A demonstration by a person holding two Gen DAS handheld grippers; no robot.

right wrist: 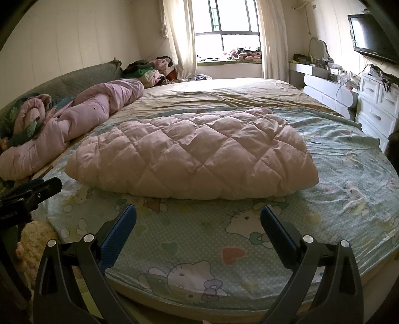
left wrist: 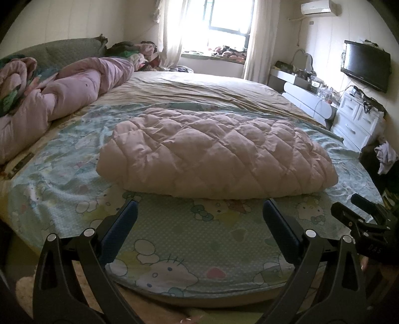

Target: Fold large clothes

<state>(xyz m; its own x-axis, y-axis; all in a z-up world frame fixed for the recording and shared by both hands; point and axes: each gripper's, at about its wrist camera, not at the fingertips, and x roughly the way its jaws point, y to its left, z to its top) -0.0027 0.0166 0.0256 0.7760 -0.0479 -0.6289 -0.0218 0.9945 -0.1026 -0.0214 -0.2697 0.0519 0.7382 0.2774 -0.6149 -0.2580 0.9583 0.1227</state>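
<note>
Cartoon-print bedsheet (left wrist: 189,236) foreground; folded quilted coat (left wrist: 217,154), possibly; window (left wrist: 229,17) behind.

The only lettering stands on the black body of the other handheld gripper (left wrist: 369,234) at the right edge of the left wrist view: pale characters that look like "DAS", too blurred to be sure. No other lettering is legible in either view.
</note>
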